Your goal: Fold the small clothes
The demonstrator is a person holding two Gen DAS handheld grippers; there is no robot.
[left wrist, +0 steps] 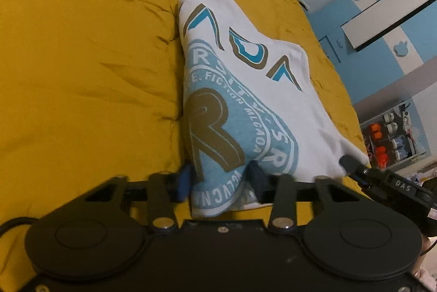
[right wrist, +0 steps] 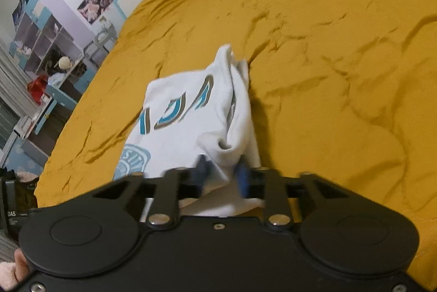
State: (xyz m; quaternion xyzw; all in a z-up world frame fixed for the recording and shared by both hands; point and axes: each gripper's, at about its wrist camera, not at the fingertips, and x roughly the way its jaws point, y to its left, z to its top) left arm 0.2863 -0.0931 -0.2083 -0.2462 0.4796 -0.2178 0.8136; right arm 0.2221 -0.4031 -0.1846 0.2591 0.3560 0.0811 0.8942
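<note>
A small white T-shirt (left wrist: 245,89) with a light blue and brown print lies partly folded on the mustard-yellow bed. My left gripper (left wrist: 221,180) is shut on its near printed edge, cloth bunched between the blue pads. My right gripper (right wrist: 222,174) is shut on a gathered white edge of the same shirt (right wrist: 191,111). In the left wrist view the right gripper's finger (left wrist: 352,165) shows at the shirt's right corner. The shirt's far end rests on the bed.
The mustard bedspread (left wrist: 82,59) is wrinkled and spreads wide on both sides (right wrist: 341,59). A blue and white wardrobe (left wrist: 382,26) stands past the bed's right edge. Shelves and a desk (right wrist: 41,46) stand past the left edge.
</note>
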